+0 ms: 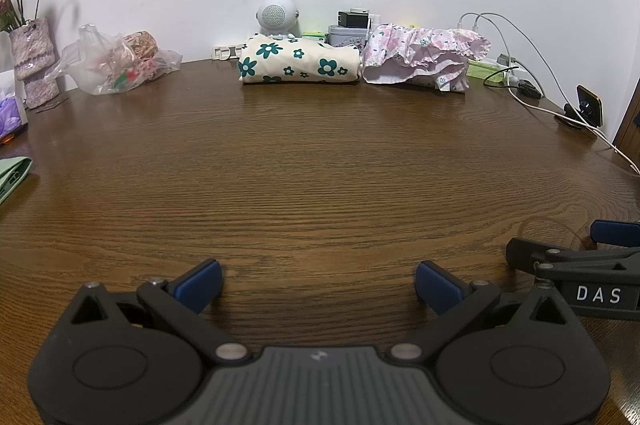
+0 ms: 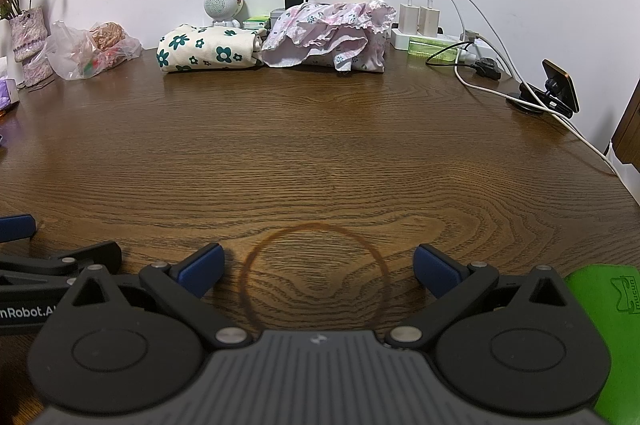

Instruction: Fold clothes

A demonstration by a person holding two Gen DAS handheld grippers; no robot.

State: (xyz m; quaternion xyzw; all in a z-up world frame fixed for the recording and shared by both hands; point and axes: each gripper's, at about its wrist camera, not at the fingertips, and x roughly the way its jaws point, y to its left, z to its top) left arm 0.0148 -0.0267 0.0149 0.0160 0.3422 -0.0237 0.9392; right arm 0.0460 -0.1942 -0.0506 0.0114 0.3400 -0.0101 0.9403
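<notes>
Both the left gripper (image 1: 318, 285) and right gripper (image 2: 319, 270) gape wide, empty, low over the bare worktop (image 1: 320, 165). The rumpled pink garment (image 1: 420, 59) lies at the far edge beside the folded floral cloth (image 1: 298, 63) — reaching risks snagging the charger cables (image 2: 476, 37) nearby.

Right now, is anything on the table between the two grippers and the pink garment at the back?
Nothing visible. Bare table runs from the open left gripper and open right gripper to the crumpled pink garment. The folded flowered cloth lies beside it on the left, the cables to its right; neither crosses the path.
</notes>
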